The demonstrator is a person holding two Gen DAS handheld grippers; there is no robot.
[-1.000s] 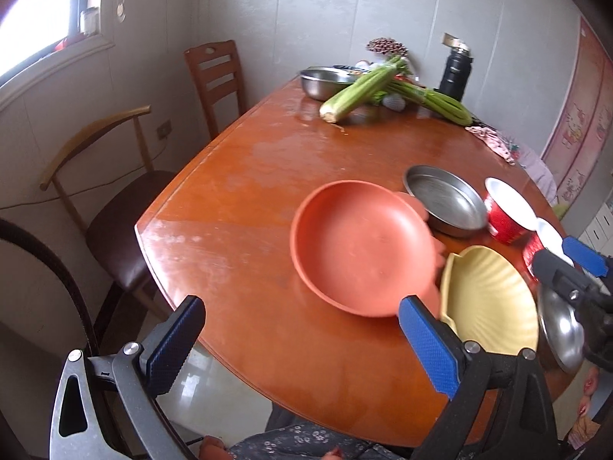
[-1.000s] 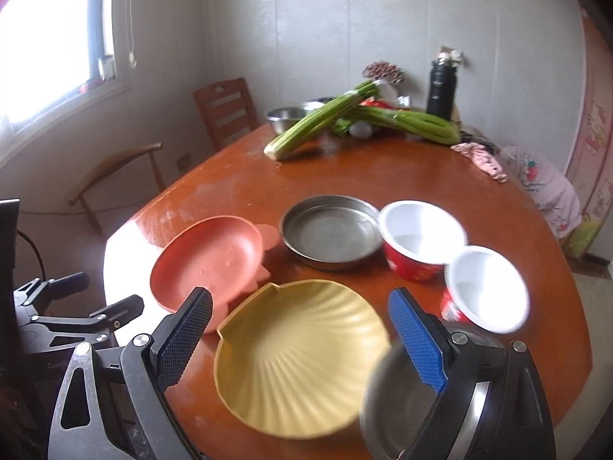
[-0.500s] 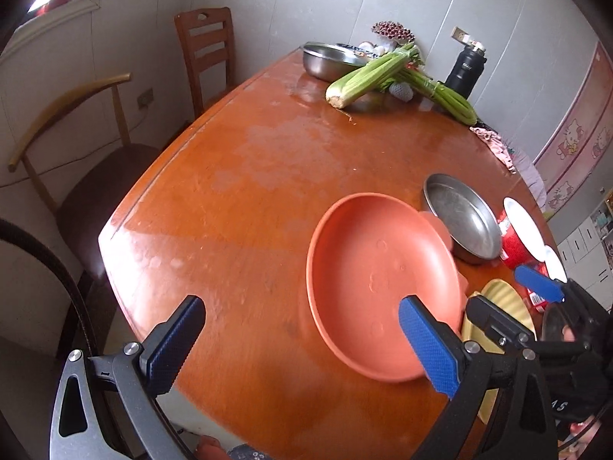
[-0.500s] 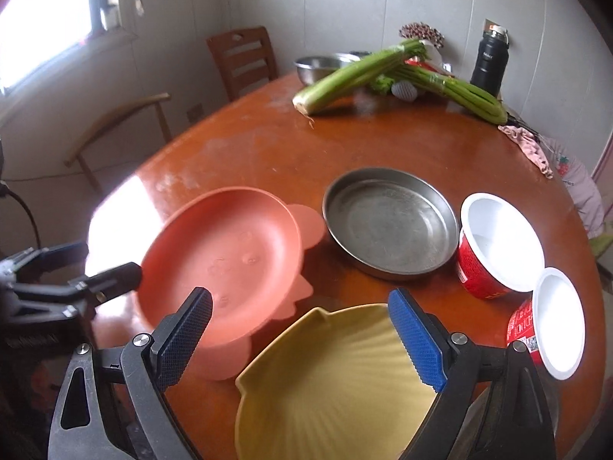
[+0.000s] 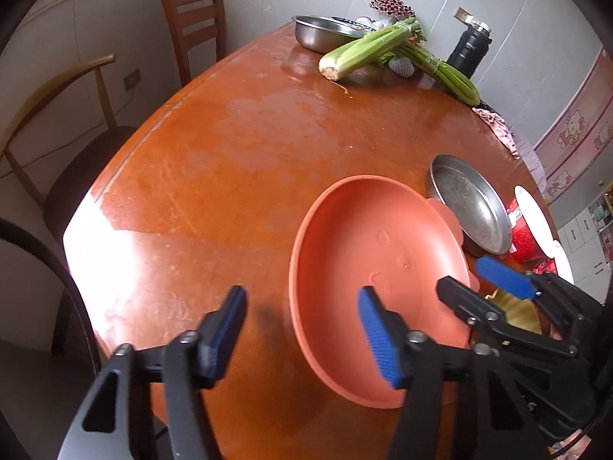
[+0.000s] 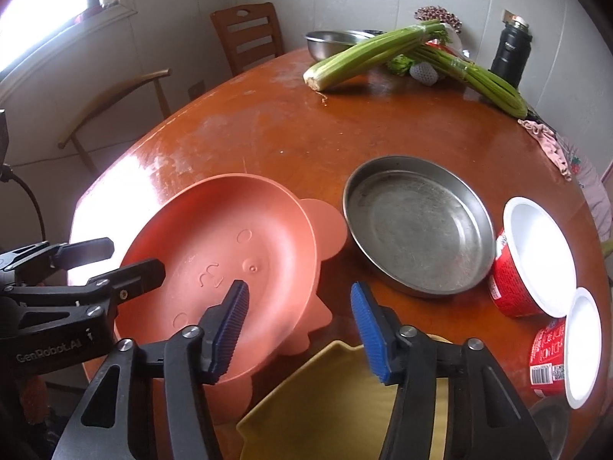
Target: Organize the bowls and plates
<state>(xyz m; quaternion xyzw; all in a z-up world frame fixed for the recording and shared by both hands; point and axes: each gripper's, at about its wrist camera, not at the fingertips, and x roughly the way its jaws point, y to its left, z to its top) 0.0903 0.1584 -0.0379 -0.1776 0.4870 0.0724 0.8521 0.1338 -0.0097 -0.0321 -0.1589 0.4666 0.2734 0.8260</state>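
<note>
My left gripper (image 5: 300, 324) is spread wide with nothing between its blue pads, and it straddles the near-left rim of the orange plate (image 5: 367, 268), one pad over the bare table (image 5: 230, 161) and the other over the plate's basin. My right gripper (image 6: 299, 320) is likewise parted and empty, poised over the plate's opposite rim, where the small eared tabs stick out toward the yellow scalloped plate (image 6: 337, 395) just beneath me. So the orange plate lies between my two tongs, nearly round with no real long axis, and both are about equally close to it. I judge the rim edge is the only place to bite, from either side. The steel pan (image 6: 417, 226) sits just beside it further in, and the two red-and-white paper bowls (image 6: 536, 260) lie at the right edge.
</note>
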